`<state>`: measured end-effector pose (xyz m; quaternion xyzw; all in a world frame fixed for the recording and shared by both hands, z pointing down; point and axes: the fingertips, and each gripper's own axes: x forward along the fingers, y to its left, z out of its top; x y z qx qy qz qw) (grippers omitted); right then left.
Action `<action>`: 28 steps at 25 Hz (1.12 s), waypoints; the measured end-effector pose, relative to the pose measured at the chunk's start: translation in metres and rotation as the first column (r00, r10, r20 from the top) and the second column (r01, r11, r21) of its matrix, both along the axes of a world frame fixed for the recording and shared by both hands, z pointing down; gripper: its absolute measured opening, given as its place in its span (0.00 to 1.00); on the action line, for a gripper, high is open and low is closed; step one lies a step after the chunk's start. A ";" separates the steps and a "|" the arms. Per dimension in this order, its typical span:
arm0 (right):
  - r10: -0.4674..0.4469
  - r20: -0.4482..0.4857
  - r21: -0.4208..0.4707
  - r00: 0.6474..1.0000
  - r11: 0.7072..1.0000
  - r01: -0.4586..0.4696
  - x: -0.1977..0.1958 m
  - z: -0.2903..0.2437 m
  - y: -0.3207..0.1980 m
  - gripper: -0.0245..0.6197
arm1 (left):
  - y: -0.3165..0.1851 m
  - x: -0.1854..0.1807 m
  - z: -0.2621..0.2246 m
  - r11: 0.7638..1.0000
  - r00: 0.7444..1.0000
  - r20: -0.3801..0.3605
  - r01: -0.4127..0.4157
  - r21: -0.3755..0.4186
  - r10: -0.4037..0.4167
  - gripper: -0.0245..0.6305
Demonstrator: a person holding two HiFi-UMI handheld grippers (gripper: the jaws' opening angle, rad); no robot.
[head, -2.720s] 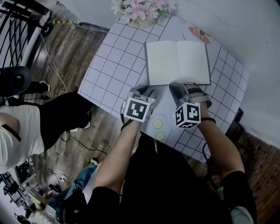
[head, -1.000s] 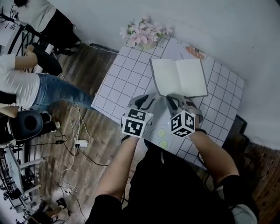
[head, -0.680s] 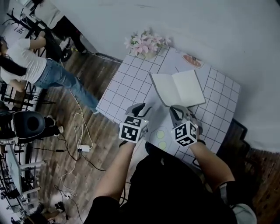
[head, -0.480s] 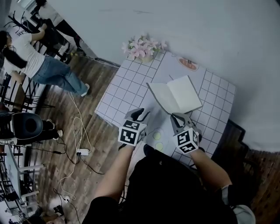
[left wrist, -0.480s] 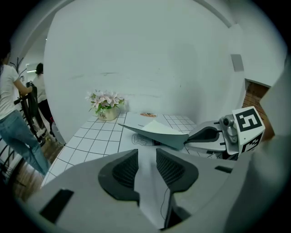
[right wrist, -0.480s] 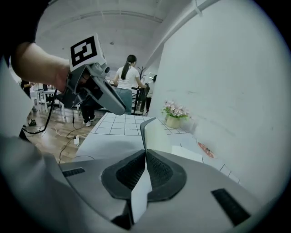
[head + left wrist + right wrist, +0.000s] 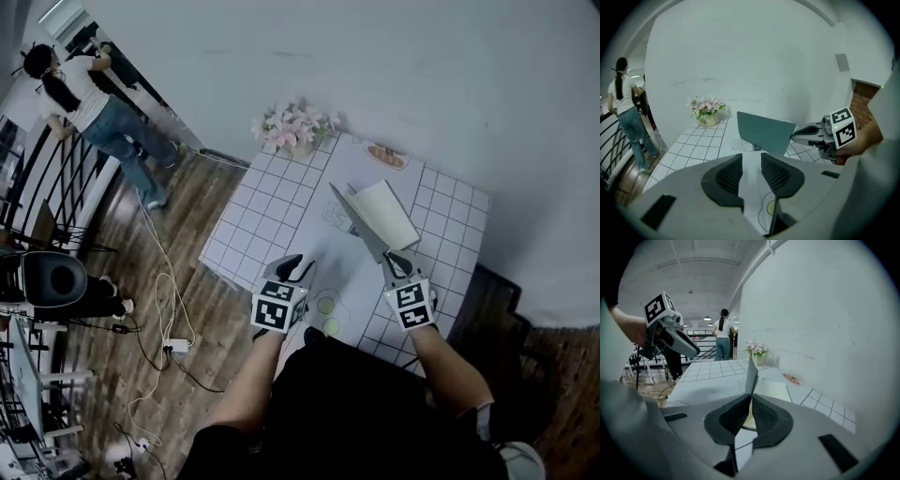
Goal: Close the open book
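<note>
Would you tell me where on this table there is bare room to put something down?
The checked stretch between the flowers and the left gripper is bare, as is the right edge beside the book. The middle is crowded: the right gripper holds the book's cover raised there.

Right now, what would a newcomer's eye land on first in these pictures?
The book in the middle of the gridded table. Its dark cover stands raised on edge, pinched by the shut right gripper. The left gripper hangs open and empty over the table's near side, and pink flowers sit at a far corner.
</note>
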<state>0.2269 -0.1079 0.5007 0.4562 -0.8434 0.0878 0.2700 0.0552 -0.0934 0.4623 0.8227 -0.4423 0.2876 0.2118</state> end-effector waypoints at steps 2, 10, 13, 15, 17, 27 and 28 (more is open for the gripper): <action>0.061 0.006 -0.004 0.998 0.998 -0.061 0.015 0.003 -0.007 0.07 | 0.000 0.000 -0.004 1.000 1.000 -0.005 0.005 0.001 -0.005 0.23; 0.283 -0.051 -0.110 0.958 0.952 -0.287 0.076 0.040 -0.025 0.15 | 0.003 -0.023 -0.026 0.999 1.000 -0.025 0.006 0.034 -0.005 0.23; 0.334 -0.087 -0.114 0.939 0.933 -0.342 0.086 0.033 -0.014 0.13 | 0.007 -0.037 -0.034 0.999 1.000 -0.023 -0.015 0.052 0.016 0.23; 0.368 -0.077 -0.106 0.926 0.921 -0.375 0.086 0.019 -0.007 0.12 | 0.008 -0.050 -0.040 0.997 0.999 -0.029 -0.030 0.067 0.032 0.23; 0.383 -0.059 -0.088 0.922 0.918 -0.387 0.078 0.003 -0.002 0.11 | 0.007 -0.066 -0.047 0.996 0.999 -0.034 -0.036 0.082 0.039 0.23; 0.286 -0.046 0.051 0.957 0.958 -0.283 -0.010 -0.085 0.004 0.08 | -0.007 -0.136 -0.101 0.985 0.984 -0.179 0.014 0.172 0.017 0.22; 0.276 -0.044 0.070 0.960 0.959 -0.273 -0.019 -0.096 0.003 0.07 | -0.010 -0.142 -0.108 0.983 0.981 -0.192 0.020 0.182 0.016 0.22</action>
